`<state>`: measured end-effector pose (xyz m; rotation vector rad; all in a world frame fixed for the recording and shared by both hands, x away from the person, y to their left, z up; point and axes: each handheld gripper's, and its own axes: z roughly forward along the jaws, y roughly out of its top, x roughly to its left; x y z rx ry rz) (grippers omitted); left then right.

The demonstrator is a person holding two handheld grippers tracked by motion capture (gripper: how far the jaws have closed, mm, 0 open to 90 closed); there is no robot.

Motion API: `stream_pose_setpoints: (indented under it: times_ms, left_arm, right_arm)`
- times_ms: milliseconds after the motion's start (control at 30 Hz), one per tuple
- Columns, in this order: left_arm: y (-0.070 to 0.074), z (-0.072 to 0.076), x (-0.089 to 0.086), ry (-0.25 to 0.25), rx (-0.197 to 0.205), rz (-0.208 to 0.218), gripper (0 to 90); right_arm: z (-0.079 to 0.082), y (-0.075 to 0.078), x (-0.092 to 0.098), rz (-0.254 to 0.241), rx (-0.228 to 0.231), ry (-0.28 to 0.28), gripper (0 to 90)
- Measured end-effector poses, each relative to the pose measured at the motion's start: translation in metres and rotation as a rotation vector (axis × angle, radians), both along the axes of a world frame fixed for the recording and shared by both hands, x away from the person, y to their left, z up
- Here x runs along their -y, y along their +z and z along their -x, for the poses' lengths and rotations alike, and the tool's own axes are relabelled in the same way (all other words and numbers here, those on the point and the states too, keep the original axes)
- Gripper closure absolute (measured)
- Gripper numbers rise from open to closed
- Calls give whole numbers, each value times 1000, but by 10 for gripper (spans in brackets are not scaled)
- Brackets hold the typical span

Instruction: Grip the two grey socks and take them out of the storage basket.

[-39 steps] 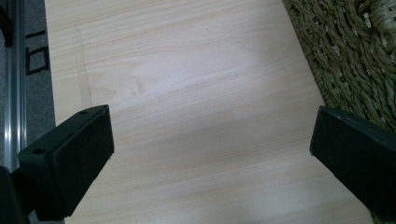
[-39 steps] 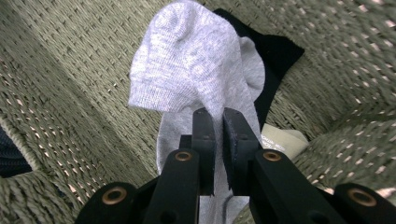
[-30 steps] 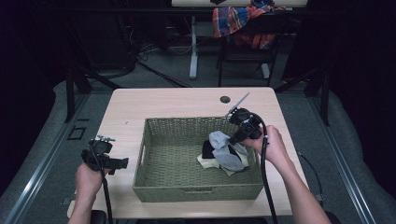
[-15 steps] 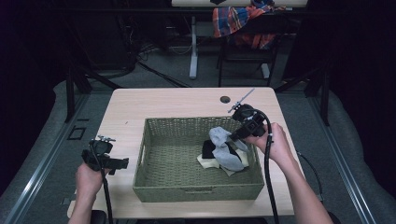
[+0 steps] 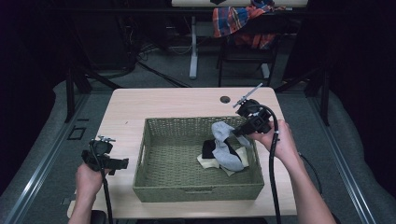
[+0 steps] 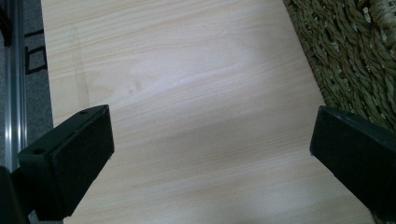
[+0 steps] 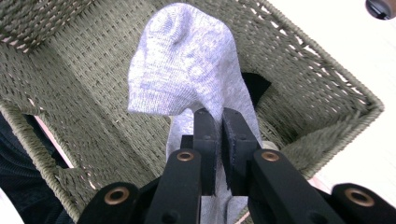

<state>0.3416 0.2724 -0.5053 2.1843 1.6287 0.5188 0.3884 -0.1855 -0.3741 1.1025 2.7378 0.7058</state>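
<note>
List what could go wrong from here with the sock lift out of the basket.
The right gripper pinches only a thin fold of the grey sock, so it may slip free. The sock's lower end lies on the black and cream items in the basket, so lifting might drag one along. The left gripper hangs open over the table beside the basket, not holding it, so a snag could shift the basket.

no readable text, labels or numbers anywhere.

a plaid cloth (image 5: 238, 19) hangs over a dark chair (image 5: 247, 51) beyond the table (image 5: 177, 103).
</note>
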Motion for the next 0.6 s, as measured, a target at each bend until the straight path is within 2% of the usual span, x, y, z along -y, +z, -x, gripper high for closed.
stream_pose_setpoints:
  times_ms: [200, 400, 433, 600]
  left_arm:
    - [0, 0, 1, -3, -5, -1, 0]
    - [0, 0, 0, -1, -4, -1, 0]
    - [0, 0, 0, -1, -4, -1, 0]
    - [0, 0, 0, -3, -7, -2, 0]
  right_arm:
    - [2, 7, 8, -19, 17, -19, 856]
    - [1, 9, 15, -21, 21, -30, 856]
    - [1, 10, 17, -7, 14, -25, 857]
    - [1, 11, 21, -15, 19, -42, 857]
